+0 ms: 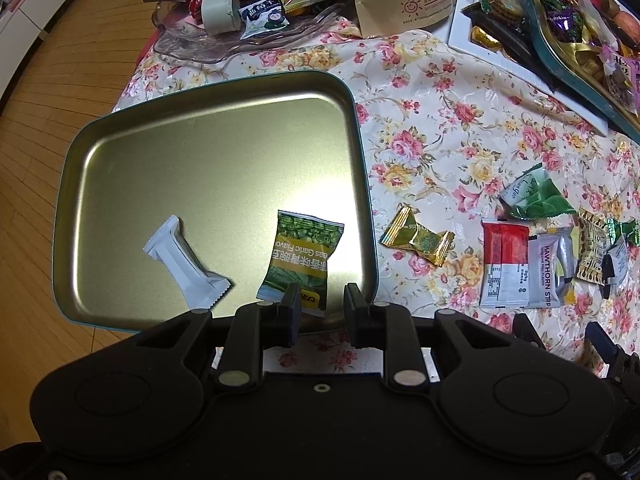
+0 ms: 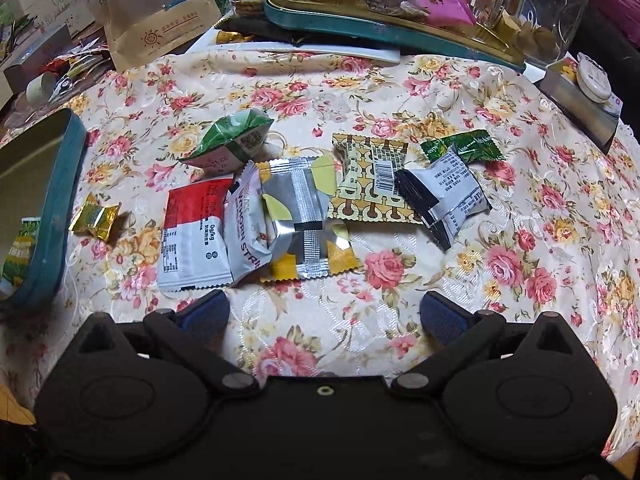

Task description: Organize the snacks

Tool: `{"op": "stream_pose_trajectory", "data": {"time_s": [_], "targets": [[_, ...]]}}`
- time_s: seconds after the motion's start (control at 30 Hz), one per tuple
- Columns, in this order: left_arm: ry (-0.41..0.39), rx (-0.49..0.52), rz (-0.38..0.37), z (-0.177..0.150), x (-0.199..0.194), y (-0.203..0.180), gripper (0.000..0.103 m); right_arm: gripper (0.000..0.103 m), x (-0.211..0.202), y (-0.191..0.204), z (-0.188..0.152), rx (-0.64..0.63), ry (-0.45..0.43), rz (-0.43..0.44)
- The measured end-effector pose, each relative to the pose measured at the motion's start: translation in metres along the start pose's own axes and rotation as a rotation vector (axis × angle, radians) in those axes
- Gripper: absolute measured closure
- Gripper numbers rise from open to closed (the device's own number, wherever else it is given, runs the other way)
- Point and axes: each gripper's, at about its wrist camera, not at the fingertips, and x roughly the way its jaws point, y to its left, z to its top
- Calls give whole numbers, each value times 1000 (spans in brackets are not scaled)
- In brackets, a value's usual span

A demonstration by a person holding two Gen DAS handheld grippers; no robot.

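A gold metal tray with a teal rim [image 1: 356, 120] lies on the floral tablecloth and holds a white snack packet [image 1: 184, 262] and a green garlic-pea packet [image 1: 304, 258]. My left gripper [image 1: 322, 308] hovers at the tray's near edge, open and empty, just by the green packet. My right gripper [image 2: 324, 312] is open wide and empty above the cloth, just short of a pile of packets: red-and-white [image 2: 194, 232], silver hawthorn strip [image 2: 300, 216], green [image 2: 232, 140], tan patterned [image 2: 372, 176], grey-and-black [image 2: 448, 196]. A gold candy [image 2: 96, 218] lies beside the tray [image 2: 56, 208].
A paper bag [image 2: 156, 20], a glass dish of snacks [image 1: 240, 28], a white tray [image 1: 520, 56] and a teal tin full of sweets [image 2: 380, 28] crowd the far side. A glass jar [image 2: 536, 4] and a metal box [image 2: 580, 100] stand at far right. Wooden floor [image 1: 52, 80] lies beyond the left edge.
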Motion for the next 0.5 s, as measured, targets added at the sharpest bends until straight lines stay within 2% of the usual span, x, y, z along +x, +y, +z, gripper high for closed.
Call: {"op": "stream_pose_trajectory", "data": {"time_s": [0.1, 0.33, 0.5], "targets": [[-1, 5, 2, -1, 0, -1, 70, 0, 1, 1, 4, 10, 35, -8], [0, 18, 5, -2, 1, -4, 70, 0, 2, 1, 7, 0, 39, -4], [5, 19, 5, -2, 1, -4, 70, 0, 0, 1, 1, -1, -3, -4]]}}
